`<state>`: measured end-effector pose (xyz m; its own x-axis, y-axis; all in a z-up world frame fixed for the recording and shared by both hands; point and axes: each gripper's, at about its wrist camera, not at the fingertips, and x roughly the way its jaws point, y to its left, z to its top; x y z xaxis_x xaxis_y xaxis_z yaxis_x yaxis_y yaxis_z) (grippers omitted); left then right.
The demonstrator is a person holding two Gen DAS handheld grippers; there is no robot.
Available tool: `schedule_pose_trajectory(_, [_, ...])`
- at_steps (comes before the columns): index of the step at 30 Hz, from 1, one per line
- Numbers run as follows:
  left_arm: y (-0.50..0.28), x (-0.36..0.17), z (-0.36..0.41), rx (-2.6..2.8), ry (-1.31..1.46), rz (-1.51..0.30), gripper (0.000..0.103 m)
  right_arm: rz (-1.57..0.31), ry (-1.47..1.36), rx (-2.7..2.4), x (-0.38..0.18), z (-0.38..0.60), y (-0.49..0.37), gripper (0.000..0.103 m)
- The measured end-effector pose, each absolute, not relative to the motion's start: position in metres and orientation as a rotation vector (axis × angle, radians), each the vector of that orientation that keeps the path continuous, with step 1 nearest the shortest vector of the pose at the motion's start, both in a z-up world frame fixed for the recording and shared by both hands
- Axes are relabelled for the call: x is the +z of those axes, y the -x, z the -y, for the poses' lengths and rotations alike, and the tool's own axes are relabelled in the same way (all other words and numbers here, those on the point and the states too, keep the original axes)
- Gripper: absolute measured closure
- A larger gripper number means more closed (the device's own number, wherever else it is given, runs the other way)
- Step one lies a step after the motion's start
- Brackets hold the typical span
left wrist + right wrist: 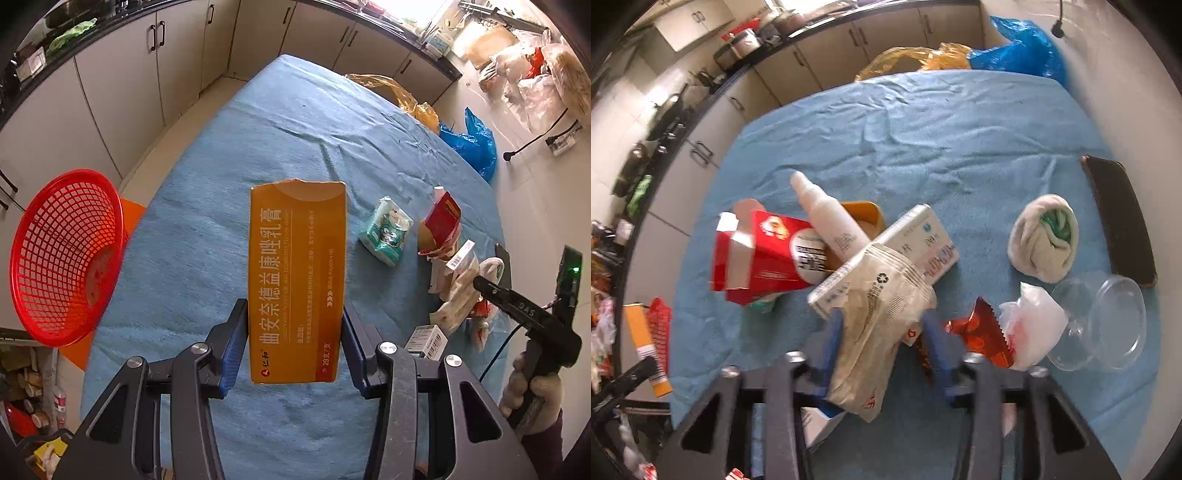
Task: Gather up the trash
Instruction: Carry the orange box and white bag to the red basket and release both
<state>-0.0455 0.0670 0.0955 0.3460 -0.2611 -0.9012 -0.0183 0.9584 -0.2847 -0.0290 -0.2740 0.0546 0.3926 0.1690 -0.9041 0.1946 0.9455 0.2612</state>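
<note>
We find the left gripper (pixel 295 332) with its fingers pinching the long orange cardboard ointment box (pixel 297 280) across its width, held above the blue cloth-covered bench (pixel 258 129). The red plastic mesh basket (pixel 64 254) stands off the bench's left edge, tilted, mouth toward the camera. To finish this step well, we judge the box should travel left until fully over the basket's mouth before the fingers part — a release short of the rim risks a drop to the floor.

The right gripper (pixel 882 339) has its fingers closed on a crumpled translucent plastic wrapper (pixel 875 325). Only the right wrist view shows the pile beneath: a red carton (pixel 764 254), a white spray bottle (pixel 831 218), a clear plastic cup (pixel 1100 321) and a rolled grey sock (pixel 1043 236). The basket appears only in the left wrist view.
</note>
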Motion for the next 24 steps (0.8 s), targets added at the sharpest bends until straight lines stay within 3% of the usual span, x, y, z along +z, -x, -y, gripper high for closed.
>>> schedule_pose_trajectory(3, [0.045, 0.093, -0.073, -0.164, 0.263, -1.217, 0.057, -1.19, -0.376, -0.035, 0.045, 0.272, 0.023, 0.052])
schedule_pose_trajectory(4, [0.045, 0.093, -0.075, -0.164, 0.263, -1.219, 0.057, -1.2, -0.377, -0.043, 0.041, 0.27, 0.021, 0.057])
schedule_pose_trajectory(5, [0.045, 0.092, -0.079, -0.162, 0.264, -1.22, 0.057, -1.208, -0.382, -0.043, 0.04, 0.268, 0.02, 0.069])
schedule_pose_trajectory(8, [0.046, 0.093, -0.09, -0.151, 0.274, -1.217, 0.057, -1.196, -0.397, -0.034, 0.046, 0.265, 0.024, 0.074])
schedule_pose_trajectory(18, [0.051, 0.098, -0.152, -0.055, 0.369, -1.181, 0.057, -1.12, -0.409, 0.015, 0.101, 0.25, 0.046, 0.075])
schedule_pose_trajectory(24, [0.058, 0.095, -0.213, 0.086, 0.424, -1.16, 0.057, -1.104, -0.366, 0.175, 0.126, 0.187, 0.027, 0.075])
